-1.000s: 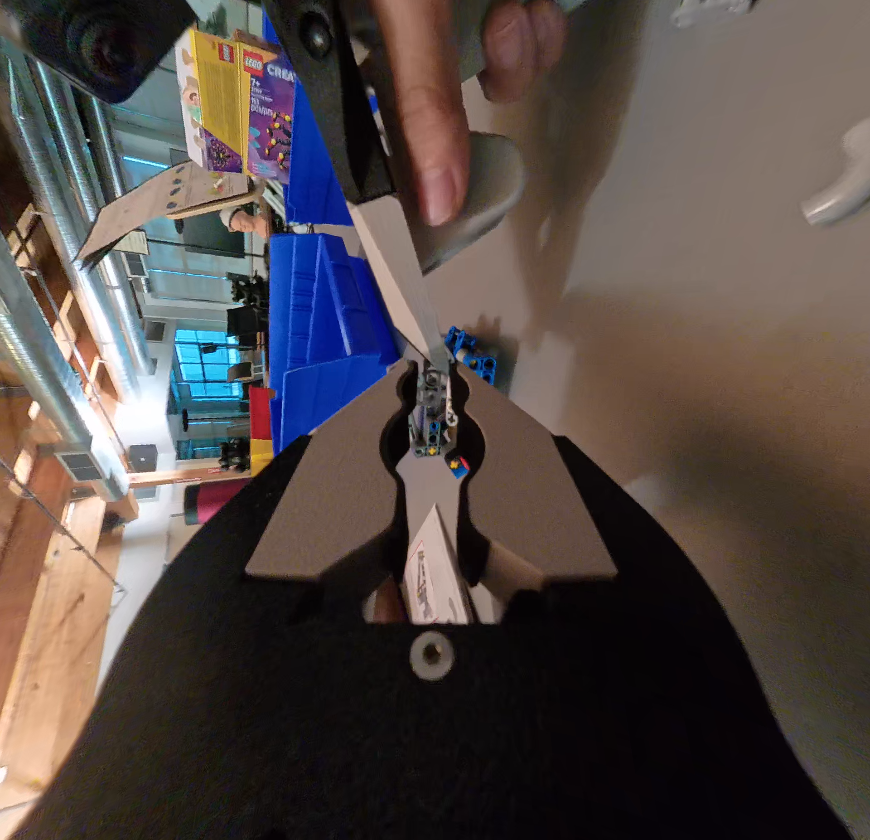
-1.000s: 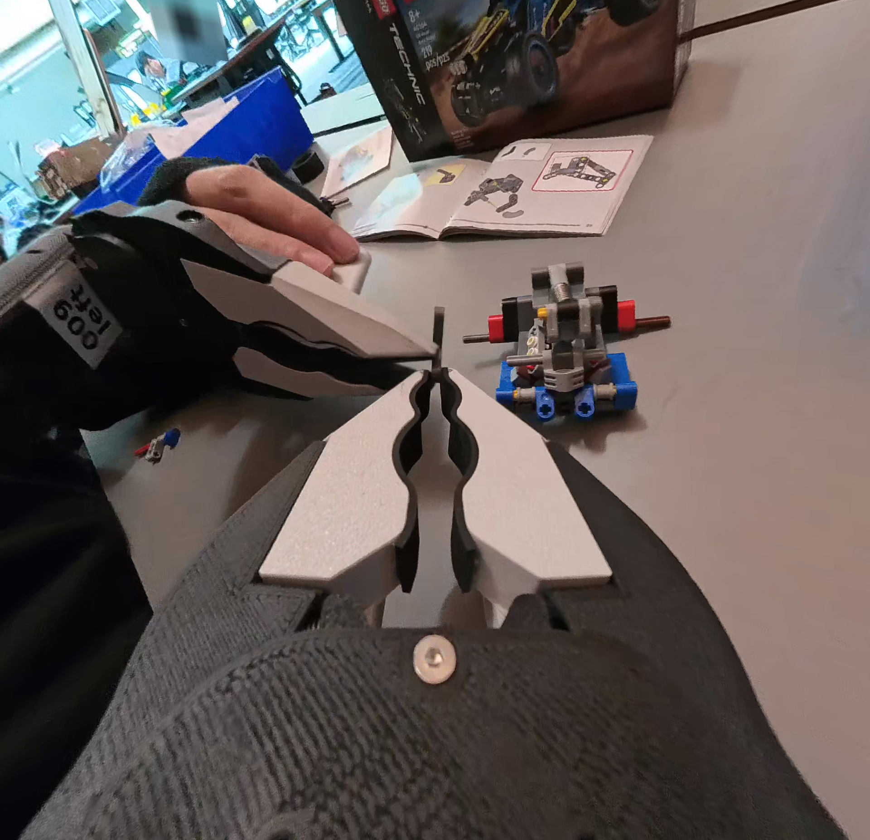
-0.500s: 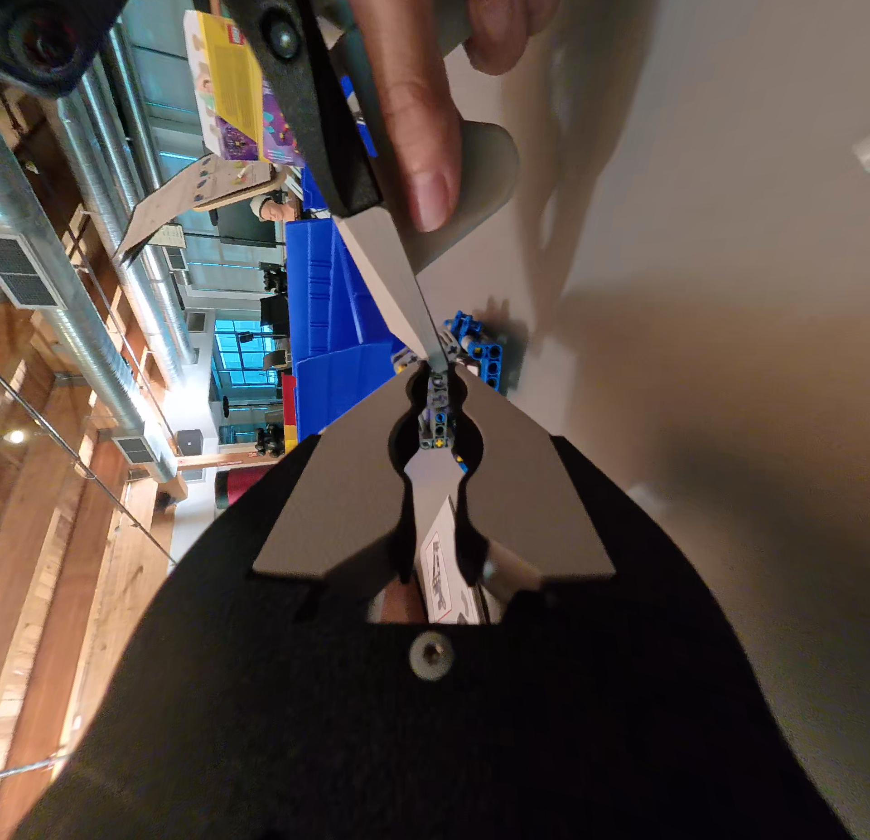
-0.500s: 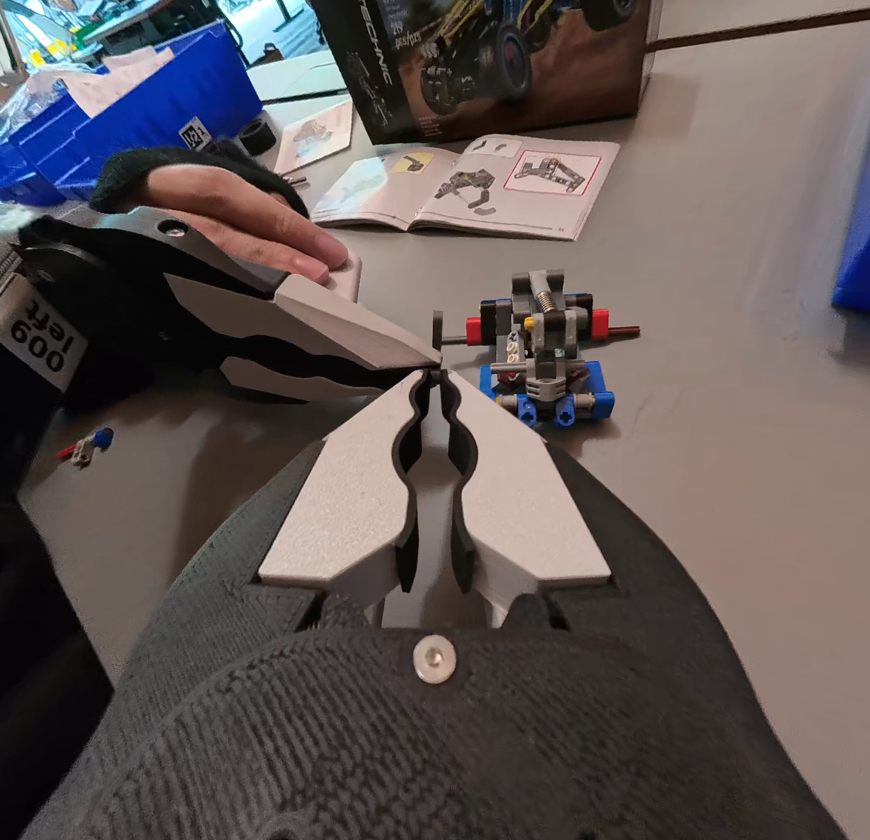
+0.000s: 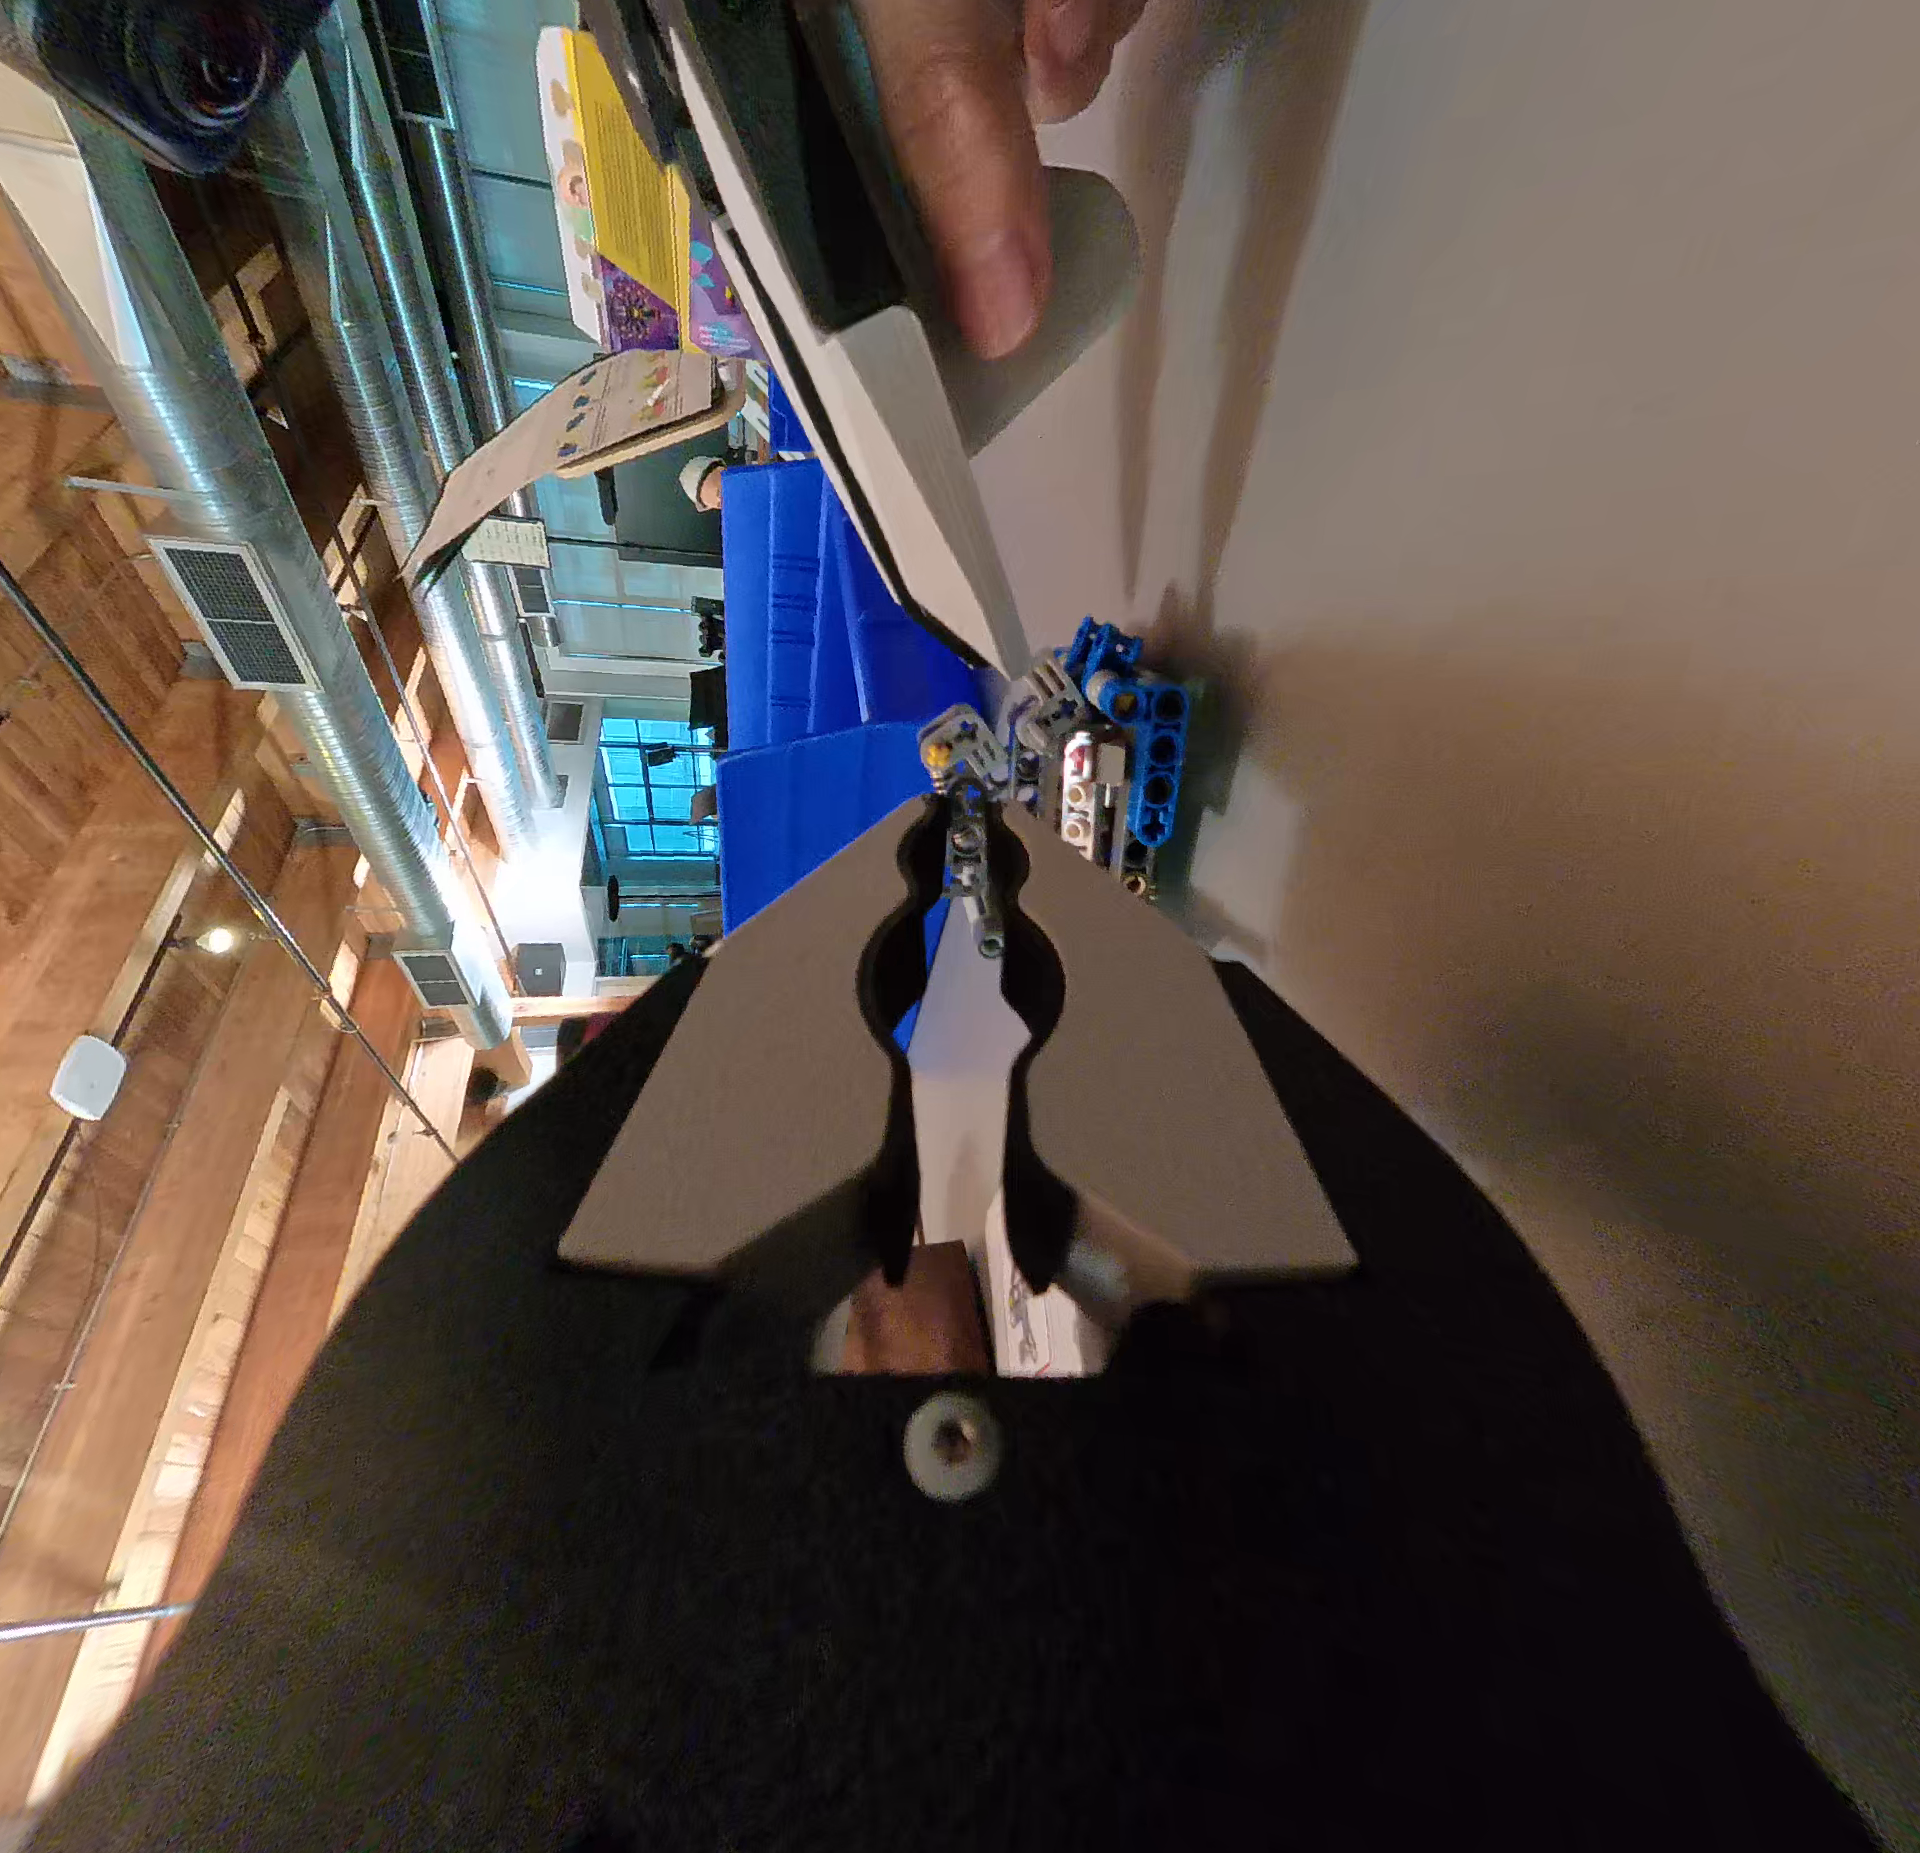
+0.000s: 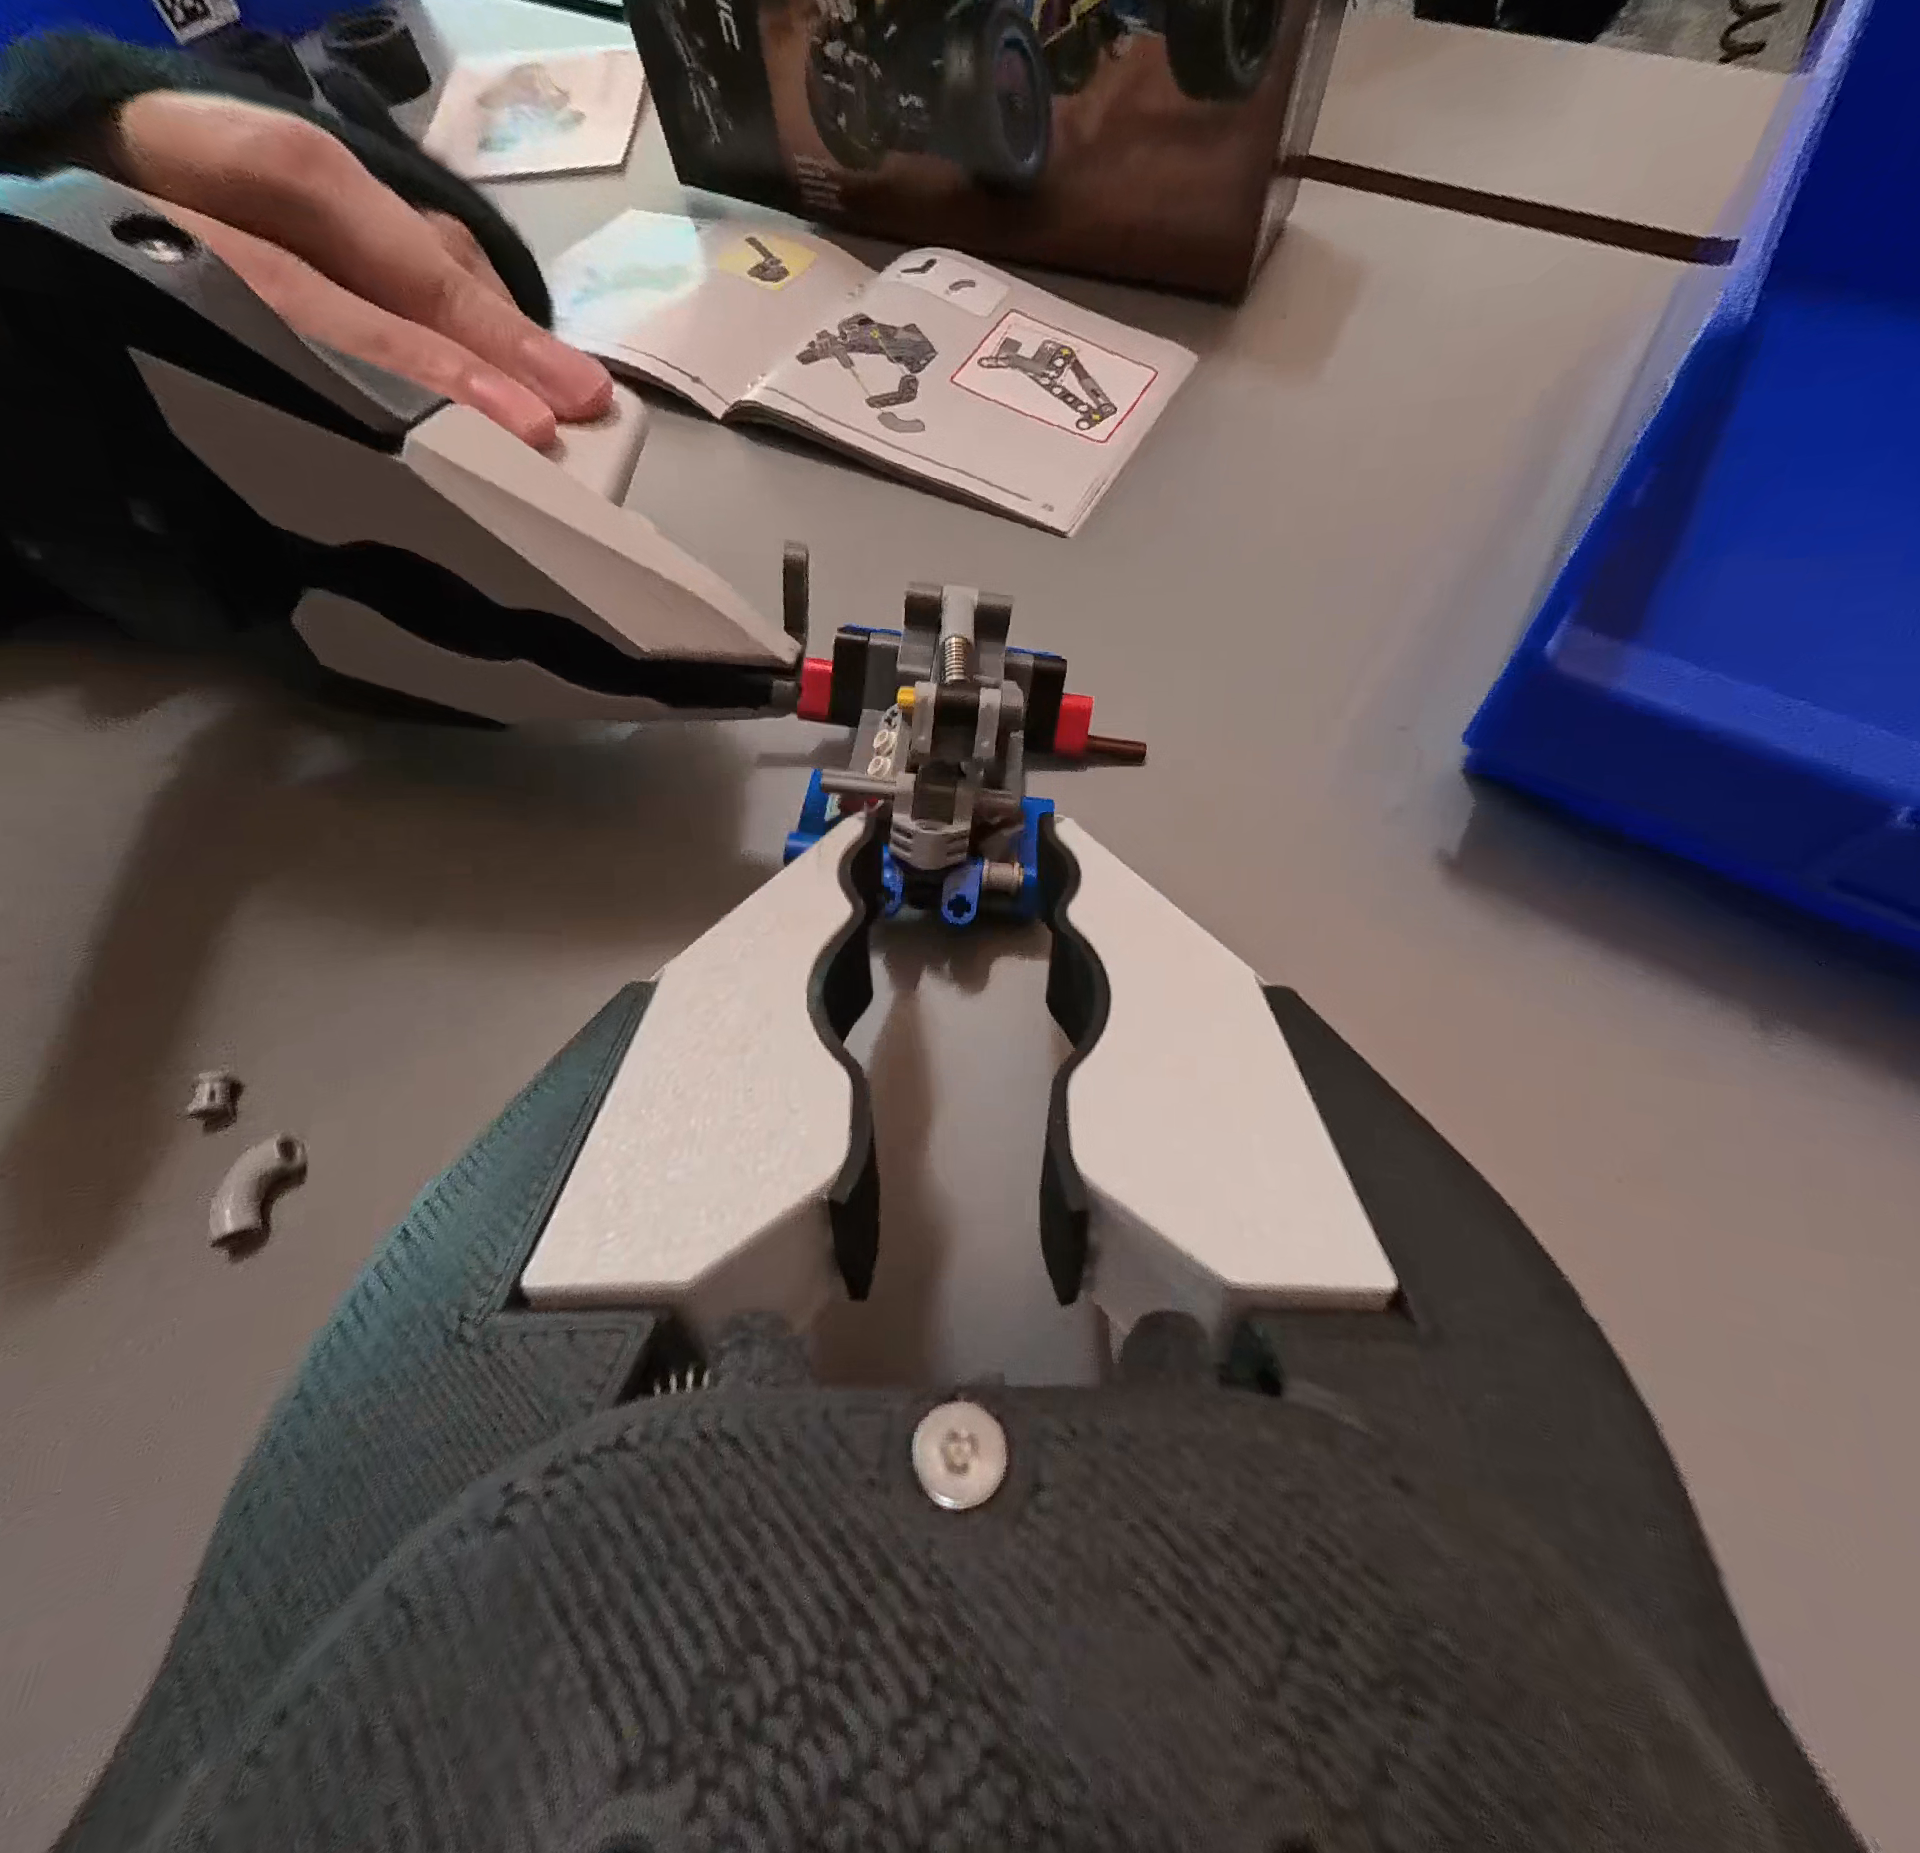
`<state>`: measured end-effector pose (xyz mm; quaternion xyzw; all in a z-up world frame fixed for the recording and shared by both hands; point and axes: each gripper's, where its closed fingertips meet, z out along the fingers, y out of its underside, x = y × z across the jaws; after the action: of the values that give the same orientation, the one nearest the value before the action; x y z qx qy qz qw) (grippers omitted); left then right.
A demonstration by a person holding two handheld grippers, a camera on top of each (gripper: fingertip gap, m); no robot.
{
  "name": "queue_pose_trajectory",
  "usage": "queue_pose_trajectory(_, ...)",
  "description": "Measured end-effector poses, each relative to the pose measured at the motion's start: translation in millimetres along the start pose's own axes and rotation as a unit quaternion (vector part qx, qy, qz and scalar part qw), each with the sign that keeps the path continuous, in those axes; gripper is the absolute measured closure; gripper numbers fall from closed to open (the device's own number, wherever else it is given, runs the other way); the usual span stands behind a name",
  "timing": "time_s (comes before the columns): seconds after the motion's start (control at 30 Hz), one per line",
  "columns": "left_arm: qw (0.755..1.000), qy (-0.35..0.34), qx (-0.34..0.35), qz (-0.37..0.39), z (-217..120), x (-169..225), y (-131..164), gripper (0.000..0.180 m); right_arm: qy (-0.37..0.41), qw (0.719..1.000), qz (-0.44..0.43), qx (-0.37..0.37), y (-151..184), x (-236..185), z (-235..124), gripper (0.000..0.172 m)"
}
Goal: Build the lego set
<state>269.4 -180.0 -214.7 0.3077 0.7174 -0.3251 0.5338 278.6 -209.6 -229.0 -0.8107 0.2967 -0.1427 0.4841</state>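
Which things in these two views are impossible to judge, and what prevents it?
- Right wrist view: whether the right gripper touches the brick model. Its open fingertips cover the sides of the model's blue base.
- Right wrist view: how the left gripper pinches the small dark grey piece. The closed tips hide its lower end.
- Right wrist view: the blue bin is cut off by the right edge, so its contents are unseen.

The toy box at twelve o'clock is cut off by the right wrist view's top edge, the blue bin at three o'clock by its right edge. The right gripper's fingers hide the brick model's blue base sides. Far-off blue bins are blurred.
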Motion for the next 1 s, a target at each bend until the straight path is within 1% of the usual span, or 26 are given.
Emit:
queue_pose_trajectory(0.17,1.0,0.0,0.002,-0.011,2,7,0,0.177,-0.001,0.999,0.005,-0.033,11,-4,12,0.147)
queue_pose_trajectory(0.27,1.0,0.004,0.004,-0.003,2,10,-2,0.177,0.0,0.999,0.005,-0.035,11,-3,14,0.151)
queue_pose_trajectory(0.47,1.0,0.013,0.004,-0.012,2,14,0,0.177,0.002,0.999,-0.014,-0.047,14,-8,17,0.158)
queue_pose_trajectory(0.6,1.0,0.015,-0.009,0.003,2,17,-3,0.177,0.019,0.998,-0.031,-0.056,15,-9,20,0.158)
queue_pose_trajectory(1.0,0.997,0.019,-0.051,0.047,3,27,-6,0.177,0.013,0.998,-0.008,-0.055,15,-9,21,0.158)
